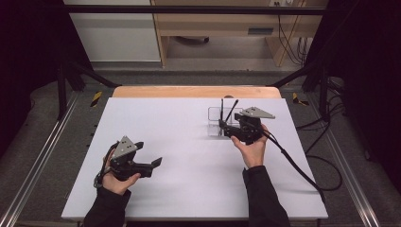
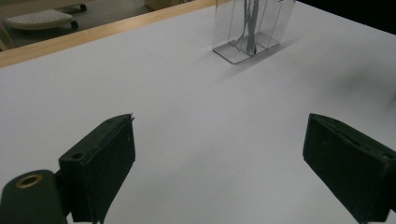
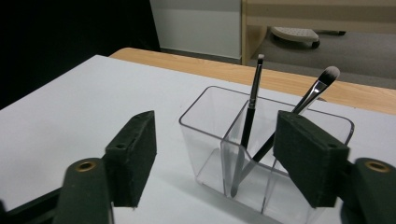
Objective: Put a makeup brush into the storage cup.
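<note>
A clear plastic holder (image 3: 219,135) with several compartments stands on the white table (image 1: 189,156) at the far right. Two makeup brushes stand in it: a thin one (image 3: 252,100) nearly upright and a fluffy-tipped one (image 3: 317,86) leaning right. My right gripper (image 3: 219,158) is just in front of the holder with its jaws apart and nothing pressed between them. In the high view the right gripper (image 1: 224,129) points left at the holder (image 1: 215,118). My left gripper (image 1: 147,152) rests at the near left, open and empty, with the holder (image 2: 252,28) far ahead of its jaws (image 2: 224,170).
A wooden strip (image 1: 196,91) borders the table's far edge. The right gripper's cable (image 1: 293,163) trails off the table's right side. Metal frame rails (image 1: 42,151) run along both sides, and wooden furniture (image 1: 213,28) stands on the floor beyond.
</note>
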Available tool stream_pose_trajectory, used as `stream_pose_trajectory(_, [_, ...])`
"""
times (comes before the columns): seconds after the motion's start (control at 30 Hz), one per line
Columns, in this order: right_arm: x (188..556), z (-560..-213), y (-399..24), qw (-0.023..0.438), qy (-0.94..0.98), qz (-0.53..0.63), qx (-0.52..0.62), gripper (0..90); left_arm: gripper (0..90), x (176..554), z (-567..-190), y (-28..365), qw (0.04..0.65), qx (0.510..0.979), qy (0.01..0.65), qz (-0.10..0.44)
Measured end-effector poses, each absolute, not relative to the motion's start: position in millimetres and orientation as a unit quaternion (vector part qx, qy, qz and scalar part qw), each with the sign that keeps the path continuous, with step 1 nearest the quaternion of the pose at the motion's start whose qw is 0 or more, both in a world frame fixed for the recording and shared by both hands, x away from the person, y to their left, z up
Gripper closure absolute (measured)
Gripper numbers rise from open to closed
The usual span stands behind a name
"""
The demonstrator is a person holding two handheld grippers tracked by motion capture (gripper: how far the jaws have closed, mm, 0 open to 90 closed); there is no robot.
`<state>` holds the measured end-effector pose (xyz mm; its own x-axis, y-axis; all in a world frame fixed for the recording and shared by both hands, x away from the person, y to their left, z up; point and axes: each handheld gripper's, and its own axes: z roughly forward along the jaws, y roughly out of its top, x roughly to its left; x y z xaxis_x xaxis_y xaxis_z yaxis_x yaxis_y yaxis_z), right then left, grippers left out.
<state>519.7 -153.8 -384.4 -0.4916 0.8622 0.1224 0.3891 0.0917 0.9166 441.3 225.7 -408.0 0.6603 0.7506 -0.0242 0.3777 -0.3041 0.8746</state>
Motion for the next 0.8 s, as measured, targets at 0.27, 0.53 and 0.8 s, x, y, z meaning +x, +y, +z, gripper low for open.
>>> stream_pose_trajectory(0.27, [498, -385, -165, 0.230, 0.710, 0.512, 0.425, 20.9, 8.2, 441, -407, 229, 0.470, 0.781, 0.361, 0.199])
stream_pose_trajectory(0.53, [479, -387, -177, 0.220, 0.719, 0.517, 0.409, 16.0, 7.9, 441, -408, 230, 0.468, 0.783, 0.360, 0.197])
stream_pose_trajectory(0.8, [460, -394, -186, 0.219, 0.726, 0.515, 0.400, 14.7, 7.7, 440, -410, 233, 0.465, 0.785, 0.359, 0.195])
